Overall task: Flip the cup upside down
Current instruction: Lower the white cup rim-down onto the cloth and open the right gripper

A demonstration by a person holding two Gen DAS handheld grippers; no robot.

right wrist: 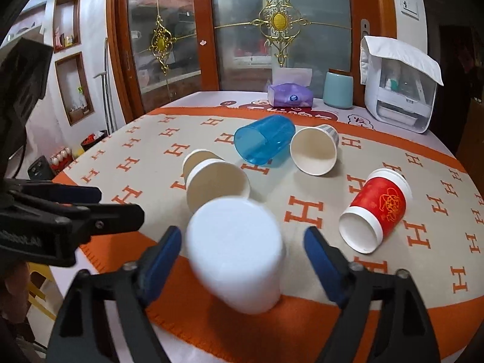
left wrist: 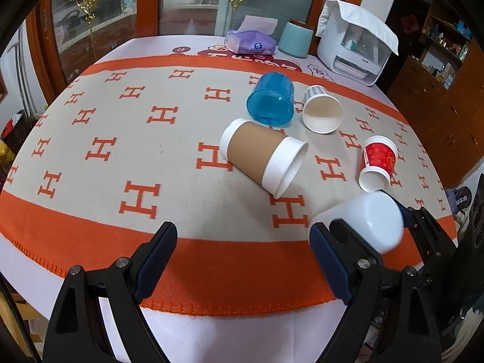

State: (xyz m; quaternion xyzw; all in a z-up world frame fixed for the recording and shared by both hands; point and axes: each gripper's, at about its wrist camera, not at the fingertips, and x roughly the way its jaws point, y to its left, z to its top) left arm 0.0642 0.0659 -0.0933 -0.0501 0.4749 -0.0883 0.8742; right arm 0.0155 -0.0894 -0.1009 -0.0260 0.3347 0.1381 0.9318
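White cup (right wrist: pixel 234 251) base-up, between wide-open right hand-held gripper (right wrist: pixel 242 242), untouched

The left hand-held gripper (left wrist: pixel 243 239) is wide open and holds nothing between its two blue-padded fingers. The right hand-held gripper (right wrist: pixel 242 242) is also spread wide, and its fingers (right wrist: pixel 165 249) do not touch anything.

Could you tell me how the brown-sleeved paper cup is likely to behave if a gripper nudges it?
The brown-sleeved cup lies on its side, so it would probably roll, curving because it tapers. It looks like empty paper, likely light and easily crushed. The blanket may damp rolling somewhat.
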